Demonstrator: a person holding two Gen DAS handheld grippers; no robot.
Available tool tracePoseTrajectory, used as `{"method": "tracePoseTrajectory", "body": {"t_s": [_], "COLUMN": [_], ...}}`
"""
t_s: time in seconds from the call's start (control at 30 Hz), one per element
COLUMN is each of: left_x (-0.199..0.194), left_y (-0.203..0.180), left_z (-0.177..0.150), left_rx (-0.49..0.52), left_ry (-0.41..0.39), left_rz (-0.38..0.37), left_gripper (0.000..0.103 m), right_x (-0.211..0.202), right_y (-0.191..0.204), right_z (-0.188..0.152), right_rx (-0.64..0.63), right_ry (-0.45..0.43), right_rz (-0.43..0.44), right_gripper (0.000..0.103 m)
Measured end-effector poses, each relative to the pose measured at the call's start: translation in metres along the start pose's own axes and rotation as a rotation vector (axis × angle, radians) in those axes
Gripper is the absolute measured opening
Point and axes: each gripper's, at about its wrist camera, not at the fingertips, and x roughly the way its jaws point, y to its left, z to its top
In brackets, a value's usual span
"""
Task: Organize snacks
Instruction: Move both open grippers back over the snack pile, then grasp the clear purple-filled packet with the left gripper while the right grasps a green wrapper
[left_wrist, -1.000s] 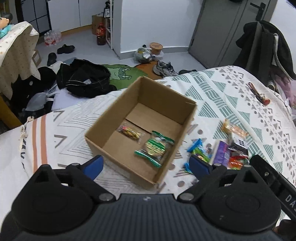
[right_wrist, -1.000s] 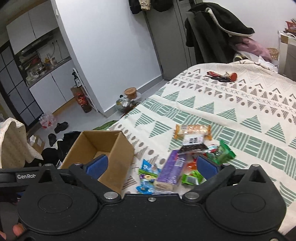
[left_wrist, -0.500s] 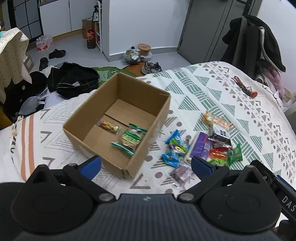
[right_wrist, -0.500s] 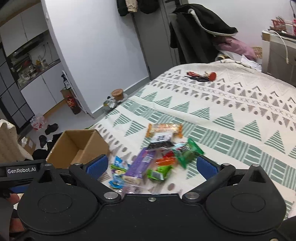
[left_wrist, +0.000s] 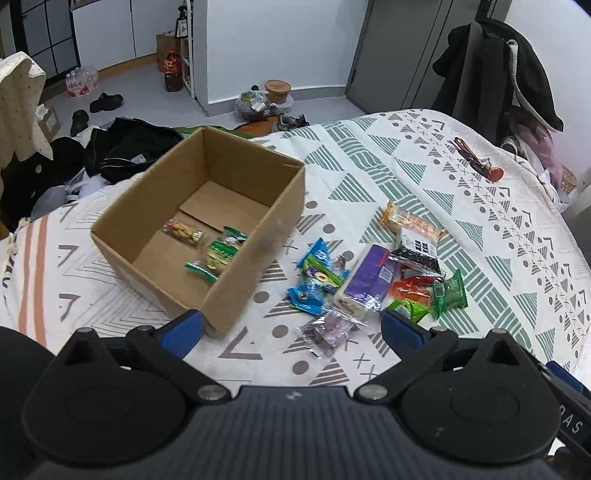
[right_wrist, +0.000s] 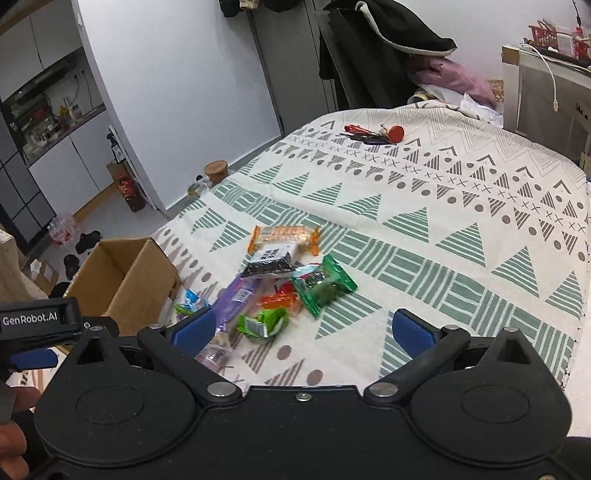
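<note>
both grippers pulled back, fingers (left_wrist: 181, 325) spread empty; cardboard box (left_wrist: 236, 254) beside snack pile (left_wrist: 373, 280)

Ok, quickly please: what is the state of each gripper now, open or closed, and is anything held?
Left gripper: open, holding nothing.
Right gripper: open, holding nothing.

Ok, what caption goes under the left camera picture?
Open left gripper above a bed, two snacks in the cardboard box, more snack packets beside it.
</note>
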Motion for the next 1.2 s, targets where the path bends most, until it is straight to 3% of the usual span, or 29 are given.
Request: {"method": "tracePoseTrajectory", "body": {"t_s": [0.17, 0.43, 0.73, 1.2], "left_x": [0.012, 0.041, 0.074, 0.124], "left_y": [-0.009, -0.017, -0.026, -0.045], "left_z": [-0.002, -0.007, -0.011, -0.021], "left_rx": [0.004, 0.023, 0.065, 0.197], "left_ry": [0.011, 0.05, 0.104, 0.15], "left_rz": [-0.008, -0.009, 0.0, 0.035], "left_gripper": [0.1, 0.093, 0.085, 0.084], "right_x": [0.008, 0.032, 0.056, 0.085], "right_y": [-0.009, -0.019, -0.026, -0.027], "right_z": [-0.001, -0.004, -0.007, -0.009], "right_rx": [0.027, 0.09, 0.124, 0.145], "right_ry": [0.047, 0.107, 0.146, 0.177], "right_rz": [0.065, 0.085, 0.106, 0.115], "right_gripper": [0.098, 0.092, 0.091, 0.091]}}
